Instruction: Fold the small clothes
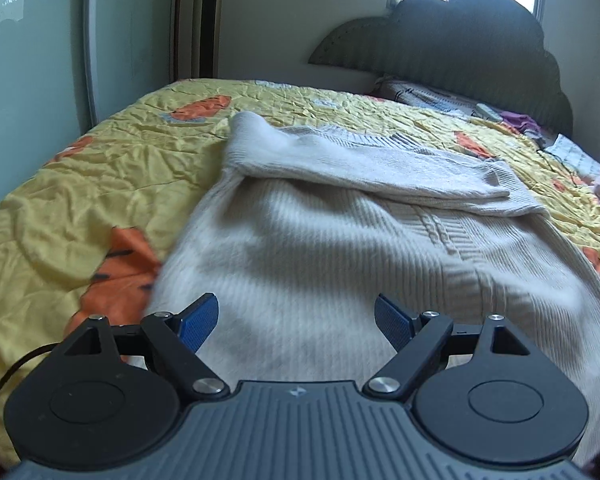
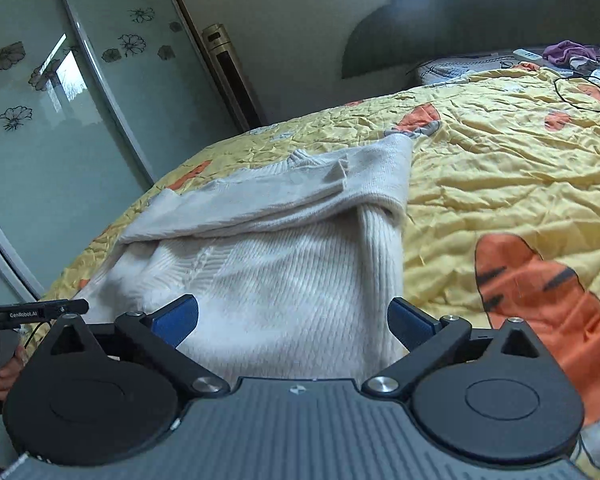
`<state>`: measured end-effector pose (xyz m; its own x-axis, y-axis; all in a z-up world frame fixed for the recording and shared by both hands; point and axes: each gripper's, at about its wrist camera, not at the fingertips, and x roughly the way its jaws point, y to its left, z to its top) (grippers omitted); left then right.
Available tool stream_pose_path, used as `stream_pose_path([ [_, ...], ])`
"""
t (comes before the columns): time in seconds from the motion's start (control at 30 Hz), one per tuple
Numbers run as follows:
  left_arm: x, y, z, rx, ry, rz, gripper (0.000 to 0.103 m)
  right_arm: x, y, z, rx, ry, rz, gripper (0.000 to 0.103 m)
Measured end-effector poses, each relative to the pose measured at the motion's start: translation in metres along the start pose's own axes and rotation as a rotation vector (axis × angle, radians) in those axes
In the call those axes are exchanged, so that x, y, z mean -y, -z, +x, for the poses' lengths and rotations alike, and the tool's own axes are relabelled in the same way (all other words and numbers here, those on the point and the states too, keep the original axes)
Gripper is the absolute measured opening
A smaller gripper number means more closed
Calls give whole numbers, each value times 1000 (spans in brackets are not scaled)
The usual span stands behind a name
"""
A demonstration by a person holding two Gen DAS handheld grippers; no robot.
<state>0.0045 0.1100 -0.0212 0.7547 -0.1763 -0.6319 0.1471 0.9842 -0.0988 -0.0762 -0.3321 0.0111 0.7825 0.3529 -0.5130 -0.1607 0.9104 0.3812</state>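
A cream knitted sweater (image 1: pixel 320 248) lies flat on the yellow quilt (image 1: pixel 100 168), with both sleeves folded across its upper part. My left gripper (image 1: pixel 296 320) is open and empty just above the sweater's near hem. In the right wrist view the same sweater (image 2: pixel 284 272) lies ahead, sleeves folded over (image 2: pixel 300 196). My right gripper (image 2: pixel 294 318) is open and empty over the near hem, at the sweater's right side. The left gripper's body (image 2: pixel 32 314) shows at the far left of that view, held by a hand.
The quilt (image 2: pixel 500 184) covers a bed with a dark headboard (image 1: pixel 460 40). A pillow, a remote (image 1: pixel 486 111), purple cloth (image 1: pixel 522 122) and other small clothes lie near the headboard. A black cable loop (image 2: pixel 582 94) lies on the quilt. Glass wardrobe doors (image 2: pixel 60 120) stand at left.
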Motion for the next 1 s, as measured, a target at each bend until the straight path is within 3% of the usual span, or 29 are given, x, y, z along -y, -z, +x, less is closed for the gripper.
stream_pose_path([
  [0.1,-19,19,-23,23,19,14,86,8,22,-18,-9,6,19,103],
  [0.2,-31,31,-34,-7,51,23,86,21,35,-31,-10,41,81,103],
  [0.3,-40,38,-40,-11,-7,19,86,29,43,-39,-75,89,122,103],
  [0.4,-58,37,-40,-14,-35,-42,86,31,53,-49,-79,51,156,103],
  [0.57,-85,40,-31,-89,111,-229,86,19,61,-51,-112,-30,157,103],
  [0.63,-88,44,-31,-71,149,-247,96,13,63,-50,-125,-87,164,103],
  [0.73,-88,48,-27,-58,229,-251,103,2,69,-42,-161,-226,202,103],
  [0.87,-89,51,-25,-47,328,-248,103,-16,74,-26,-181,-337,213,102],
  [1.0,-94,50,-19,-57,440,-302,103,-29,73,-15,-187,-390,215,100],
])
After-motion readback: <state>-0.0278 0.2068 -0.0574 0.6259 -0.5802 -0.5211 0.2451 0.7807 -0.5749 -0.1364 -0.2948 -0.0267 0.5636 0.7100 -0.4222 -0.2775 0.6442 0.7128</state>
